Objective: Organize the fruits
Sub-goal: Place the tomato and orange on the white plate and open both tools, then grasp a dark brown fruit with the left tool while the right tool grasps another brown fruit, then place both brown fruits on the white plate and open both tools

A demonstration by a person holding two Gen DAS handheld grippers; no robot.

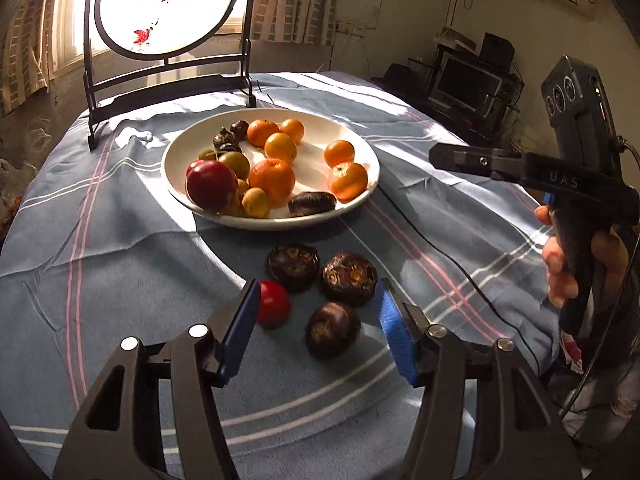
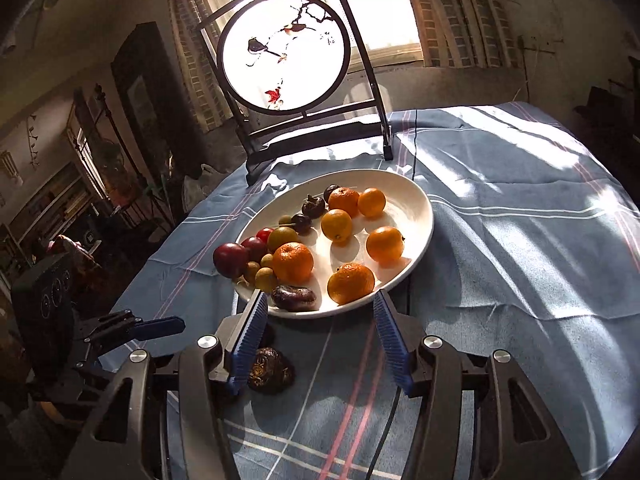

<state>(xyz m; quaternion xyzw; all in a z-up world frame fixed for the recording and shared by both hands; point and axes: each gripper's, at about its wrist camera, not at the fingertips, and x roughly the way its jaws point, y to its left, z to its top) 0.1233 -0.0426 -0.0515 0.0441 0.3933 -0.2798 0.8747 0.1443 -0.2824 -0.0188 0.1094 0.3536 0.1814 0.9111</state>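
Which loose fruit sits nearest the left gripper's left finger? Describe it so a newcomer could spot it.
Start at the white plate on the blue cloth; four fruits lie loose in front of it. Beside the left gripper's fingers is the small tomato, smooth and bright red, while its three neighbours are dark purple-brown.

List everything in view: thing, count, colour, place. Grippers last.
Plate: one, white, mid-table.
Oranges: six, orange, on the plate.
Red fruit: at least two, dark red, plate's left edge.
Small round fruits: several, yellow-green, on the plate beside the red fruit.
Dark fruits on plate: about four, brown-purple.
Loose dark fruits: three, brown-purple, on the cloth before the plate.
Tomato: one, red, on the cloth beside them.
Tablecloth: one, blue with stripes.
Round screen: one, white in black stand, behind the plate.
Left gripper: open, over the loose fruits.
Right gripper: open, empty, at the plate's near rim.
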